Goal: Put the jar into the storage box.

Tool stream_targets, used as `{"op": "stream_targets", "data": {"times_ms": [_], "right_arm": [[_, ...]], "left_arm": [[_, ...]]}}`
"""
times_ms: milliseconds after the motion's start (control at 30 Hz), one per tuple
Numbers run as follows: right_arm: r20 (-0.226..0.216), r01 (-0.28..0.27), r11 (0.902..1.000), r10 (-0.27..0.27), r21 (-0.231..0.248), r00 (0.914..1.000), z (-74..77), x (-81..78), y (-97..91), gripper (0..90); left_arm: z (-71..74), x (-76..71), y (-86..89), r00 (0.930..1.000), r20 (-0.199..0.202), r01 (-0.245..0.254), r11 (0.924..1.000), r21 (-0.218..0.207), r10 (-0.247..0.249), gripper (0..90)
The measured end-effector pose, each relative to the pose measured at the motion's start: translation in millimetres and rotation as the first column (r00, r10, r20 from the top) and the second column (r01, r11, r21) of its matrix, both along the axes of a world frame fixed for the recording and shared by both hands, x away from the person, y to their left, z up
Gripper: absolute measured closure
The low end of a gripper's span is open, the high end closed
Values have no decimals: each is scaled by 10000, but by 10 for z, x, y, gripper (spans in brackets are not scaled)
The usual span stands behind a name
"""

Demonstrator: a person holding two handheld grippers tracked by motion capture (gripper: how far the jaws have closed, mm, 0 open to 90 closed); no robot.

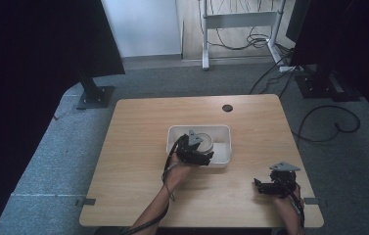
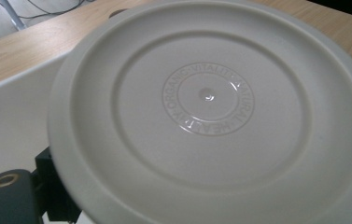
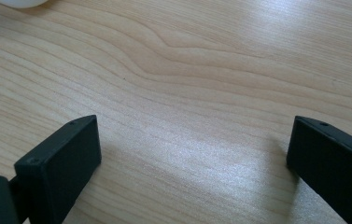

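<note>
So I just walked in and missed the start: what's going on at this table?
A person works two hand-held grippers at a wooden table. The left gripper is at a white tray, with a round white lid right against its camera; whether its jaws grip the lid can't be told. The right gripper rests apart near the table's right front edge, its jaws wide open over bare wood, holding nothing.

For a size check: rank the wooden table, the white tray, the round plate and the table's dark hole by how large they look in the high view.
1. wooden table
2. white tray
3. round plate
4. dark hole
</note>
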State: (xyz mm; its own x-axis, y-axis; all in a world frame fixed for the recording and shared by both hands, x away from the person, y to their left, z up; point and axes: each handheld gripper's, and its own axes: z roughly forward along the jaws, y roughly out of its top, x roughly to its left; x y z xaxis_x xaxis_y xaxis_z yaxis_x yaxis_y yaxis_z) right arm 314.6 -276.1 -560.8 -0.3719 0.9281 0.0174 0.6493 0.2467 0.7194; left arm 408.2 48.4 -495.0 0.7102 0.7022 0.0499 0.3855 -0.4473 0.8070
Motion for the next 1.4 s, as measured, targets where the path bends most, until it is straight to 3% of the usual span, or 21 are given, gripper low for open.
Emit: {"op": "stream_targets", "data": {"times_ms": [600,867,967,1100,1300,1400], "right_arm": [[4,-39,10000,39,4,10000,0,0,2,26],[6,-57,10000,57,2,10000,0,-1,2,26],[6,-64,10000,64,1,10000,0,-1,3,26],[6,-65,10000,65,1,10000,0,-1,2,26],[4,-65,10000,65,1,10000,0,-1,3,26],[6,-67,10000,67,0,10000,0,-1,3,26]], "left_arm": [[-231,77,-89,9971,-324,-680,9974,221,687,105],[-317,100,-109,9958,-519,-736,9964,414,757,105],[-326,113,-93,9943,-684,-805,9965,231,819,105],[-316,124,-95,9935,-821,-771,9966,285,792,103],[-314,129,-96,9936,-844,-731,9968,311,755,101],[-306,136,-77,9937,-905,-647,9978,118,655,78]]}}
